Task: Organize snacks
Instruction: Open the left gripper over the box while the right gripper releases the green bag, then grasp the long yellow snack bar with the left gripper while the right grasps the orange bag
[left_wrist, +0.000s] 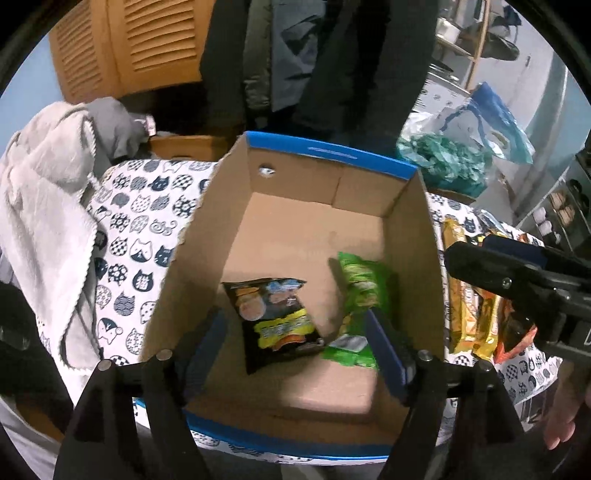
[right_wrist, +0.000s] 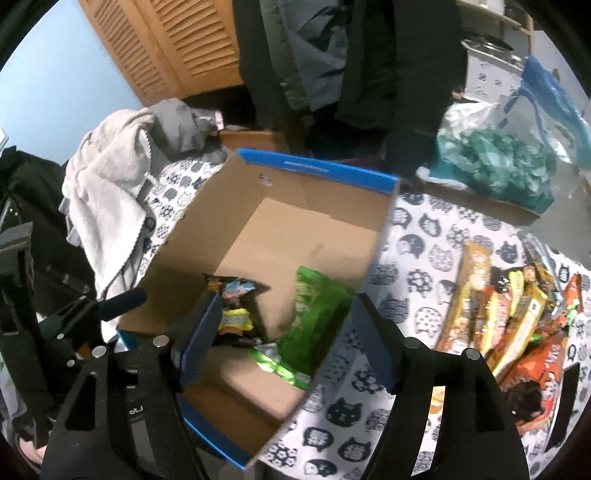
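An open cardboard box with blue rim (left_wrist: 321, 153) (right_wrist: 314, 168) stands on a cat-print cloth. Inside lie a black snack bag (left_wrist: 275, 323) (right_wrist: 234, 314) and a green snack bag (left_wrist: 360, 291) (right_wrist: 314, 314). My left gripper (left_wrist: 295, 332) is open and empty, hovering over the box's near end. My right gripper (right_wrist: 284, 332) is open and empty, above the box's right wall; it also shows in the left wrist view (left_wrist: 517, 284). A pile of orange and yellow snack packs (right_wrist: 509, 325) (left_wrist: 469, 306) lies on the cloth right of the box.
A grey towel and clothing (left_wrist: 48, 206) (right_wrist: 107, 184) are heaped left of the box. A blue plastic bag with teal contents (left_wrist: 461, 155) (right_wrist: 509, 155) sits behind at the right. Dark hanging coats (left_wrist: 314, 62) and a wooden louvered cabinet (left_wrist: 122, 48) stand behind.
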